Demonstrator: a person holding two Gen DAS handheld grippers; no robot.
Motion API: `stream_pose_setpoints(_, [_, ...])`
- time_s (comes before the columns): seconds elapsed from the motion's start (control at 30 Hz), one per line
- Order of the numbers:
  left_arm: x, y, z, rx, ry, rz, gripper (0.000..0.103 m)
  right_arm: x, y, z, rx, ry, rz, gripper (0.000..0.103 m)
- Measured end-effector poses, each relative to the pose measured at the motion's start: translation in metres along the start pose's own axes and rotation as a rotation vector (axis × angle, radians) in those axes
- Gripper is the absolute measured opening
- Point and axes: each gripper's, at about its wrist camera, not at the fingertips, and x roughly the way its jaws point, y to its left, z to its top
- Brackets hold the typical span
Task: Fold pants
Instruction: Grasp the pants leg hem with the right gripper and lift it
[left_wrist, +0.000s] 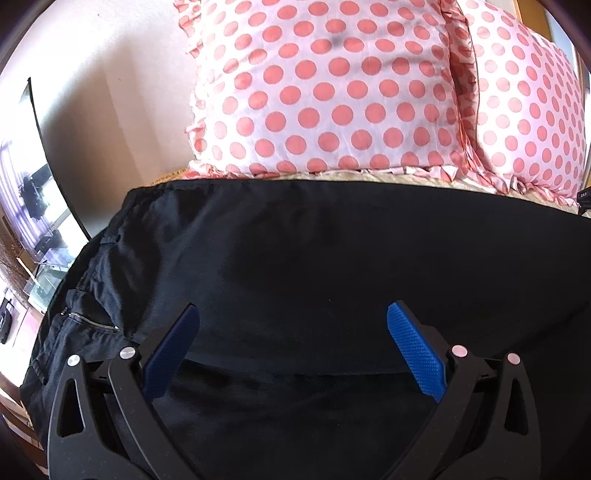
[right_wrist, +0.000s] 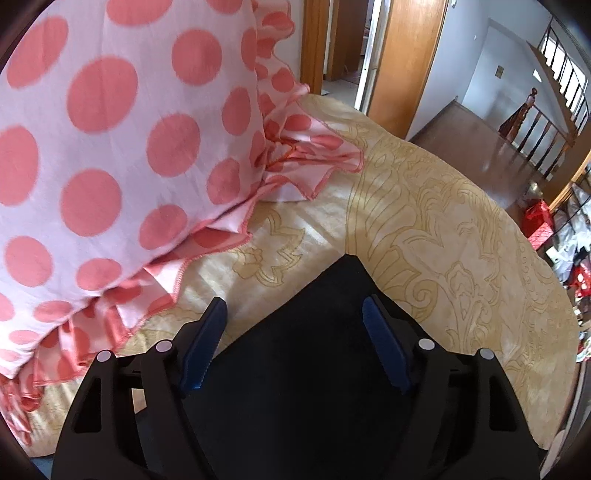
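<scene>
Black pants (left_wrist: 295, 258) lie spread flat on the bed, waistband and zipper (left_wrist: 86, 319) at the left. A fold edge runs across the cloth just beyond the left gripper. My left gripper (left_wrist: 293, 314) is open and empty, blue pads wide apart, just above the pants. In the right wrist view a corner of the pants (right_wrist: 332, 295) points away over the bedspread. My right gripper (right_wrist: 293, 308) is open and empty, hovering over that corner.
Two pink polka-dot pillows (left_wrist: 325, 88) (right_wrist: 110, 147) stand at the head of the bed, close behind the pants. The cream patterned bedspread (right_wrist: 443, 240) extends right. A mirror (left_wrist: 40, 206) is at left; a doorway (right_wrist: 343, 40) and a stair railing (right_wrist: 546, 125) are beyond.
</scene>
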Motion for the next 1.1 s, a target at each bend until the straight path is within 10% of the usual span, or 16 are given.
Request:
stream_pose_setpoints(0.17, [0.003,0.003,0.000,-0.014,0.015,-0.007,0.101,-0.002,-0.002,-0.004,-0.019,-0.033,0.010,0.065])
stream_pose_setpoints(0.43, [-0.005,0.005,-0.002,-0.025,0.011,-0.006,0.101,-0.018,-0.039,-0.017,0.025,-0.056,0.171,0.010])
stream_pose_setpoints(0.83, [-0.043,0.016,-0.016,-0.033,-0.046,-0.001,0.101,-0.123,-0.128,-0.101,0.040,-0.204,0.509,0.006])
stream_pose_setpoints(1.1, [-0.057,0.020,-0.025,-0.030,-0.060,-0.002,0.101,-0.142,-0.190,-0.191,0.076,-0.168,0.537,0.006])
